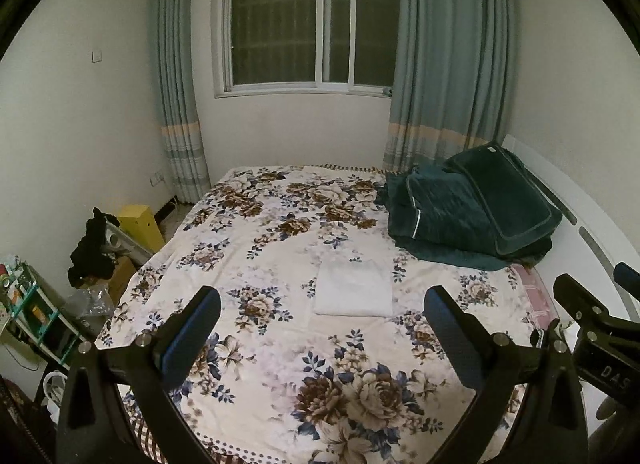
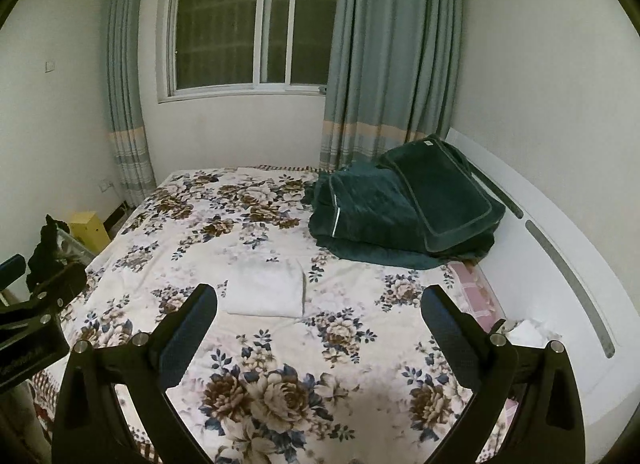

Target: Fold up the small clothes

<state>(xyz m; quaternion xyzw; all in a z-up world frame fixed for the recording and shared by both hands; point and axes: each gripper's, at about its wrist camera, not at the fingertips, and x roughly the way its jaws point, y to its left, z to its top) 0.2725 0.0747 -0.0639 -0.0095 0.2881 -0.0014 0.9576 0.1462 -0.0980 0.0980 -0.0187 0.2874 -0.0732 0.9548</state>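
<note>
A folded white cloth (image 1: 353,288) (image 2: 265,290) lies flat near the middle of the floral bedspread (image 1: 280,348) (image 2: 328,348), its long axis running across the bed, roughly parallel to the window wall; its stacked fold edges show along the right side in the right wrist view. Left gripper (image 1: 322,318) and right gripper (image 2: 319,318) both hover above the near part of the bed with fingers spread wide, holding nothing, well apart from the cloth. A dark green quilt (image 1: 472,207) (image 2: 404,207) is heaped at the far right corner, against the headboard (image 2: 560,256). The cloth's garment type cannot be made out. Clutter (image 1: 92,244) beside the bed at left is dim and partly cut off.
</note>
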